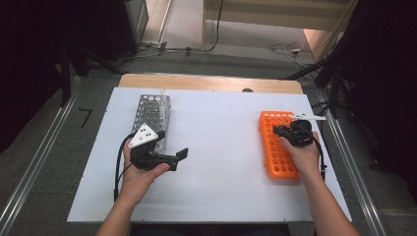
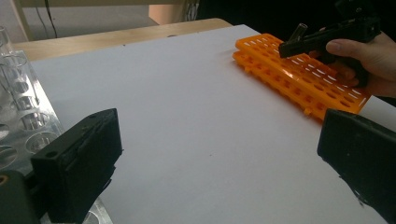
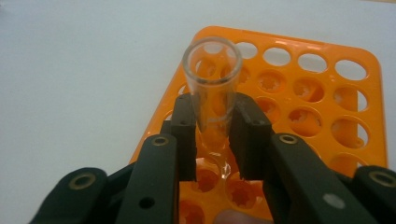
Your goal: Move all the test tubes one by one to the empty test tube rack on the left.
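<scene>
Overhead, white table (image 1: 216,162) (wooden far edge), grey floor (image 1: 88,98), cables.

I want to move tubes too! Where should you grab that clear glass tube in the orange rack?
Probably just below the open rim of the glass tube, one pad on each side, as the right gripper does. The tube stands in the orange rack, so only its top is free; come from above.

A laboratory recording bench: a white table (image 1: 216,147) carries an orange tube rack (image 1: 275,147) at right and a perforated metal rack (image 1: 152,110) at left, cables (image 1: 290,49) trailing across the floor beyond.
</scene>
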